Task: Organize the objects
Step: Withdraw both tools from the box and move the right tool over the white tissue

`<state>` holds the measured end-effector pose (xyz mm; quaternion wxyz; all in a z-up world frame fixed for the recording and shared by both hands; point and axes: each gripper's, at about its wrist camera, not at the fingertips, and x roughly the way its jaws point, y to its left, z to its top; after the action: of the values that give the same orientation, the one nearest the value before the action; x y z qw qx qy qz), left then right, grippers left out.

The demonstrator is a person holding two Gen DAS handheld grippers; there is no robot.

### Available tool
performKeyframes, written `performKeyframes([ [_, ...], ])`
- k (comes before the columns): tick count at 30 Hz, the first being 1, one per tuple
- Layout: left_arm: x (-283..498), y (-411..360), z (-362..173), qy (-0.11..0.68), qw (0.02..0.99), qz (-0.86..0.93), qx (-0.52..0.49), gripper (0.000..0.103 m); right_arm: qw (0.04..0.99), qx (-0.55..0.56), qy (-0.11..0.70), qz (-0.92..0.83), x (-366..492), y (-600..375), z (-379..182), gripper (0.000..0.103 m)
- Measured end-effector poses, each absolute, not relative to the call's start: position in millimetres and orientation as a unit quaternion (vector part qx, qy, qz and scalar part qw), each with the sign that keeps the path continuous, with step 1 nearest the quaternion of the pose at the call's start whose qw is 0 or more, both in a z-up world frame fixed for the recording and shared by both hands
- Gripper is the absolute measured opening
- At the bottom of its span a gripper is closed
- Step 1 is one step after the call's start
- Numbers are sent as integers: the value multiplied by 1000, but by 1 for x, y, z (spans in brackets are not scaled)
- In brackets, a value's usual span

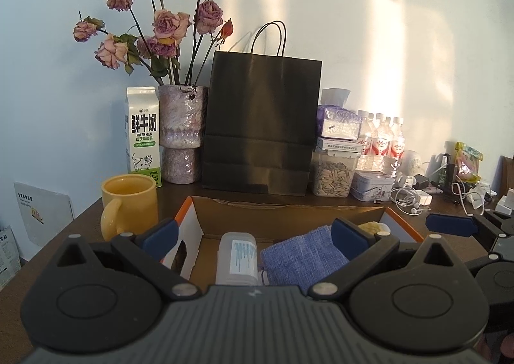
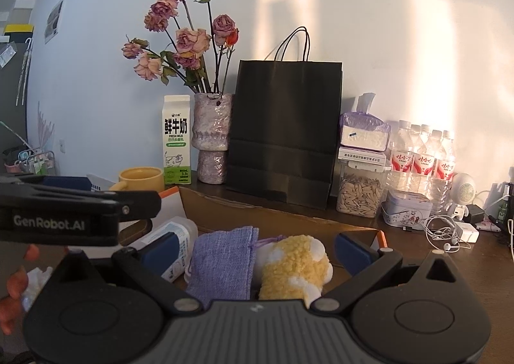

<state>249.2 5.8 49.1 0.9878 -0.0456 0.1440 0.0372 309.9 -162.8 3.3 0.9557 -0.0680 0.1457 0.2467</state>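
A dark wooden desk (image 1: 80, 229) carried an open cardboard box (image 1: 289, 213) — plain brown inside, orange-edged flaps. In it lay a translucent plastic bottle (image 1: 237, 258), a woven blue-purple cloth pouch (image 2: 221, 261) and a fuzzy yellow-and-white plush (image 2: 295, 267), side by side. The left gripper (image 1: 253, 235) and right gripper (image 2: 257, 248) both hovered above the box, jaws spread wide, empty.
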Motion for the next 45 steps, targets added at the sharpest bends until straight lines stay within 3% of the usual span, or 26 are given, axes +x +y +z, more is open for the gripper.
performKeyframes([
  [17,169,18,53,159,986,30,-41,103,949,-79,161,258,231,-186,6,103],
  [45,71,25,-12,248,967,33,-41,103,907,-83,291,295,142,-199,-57,103],
])
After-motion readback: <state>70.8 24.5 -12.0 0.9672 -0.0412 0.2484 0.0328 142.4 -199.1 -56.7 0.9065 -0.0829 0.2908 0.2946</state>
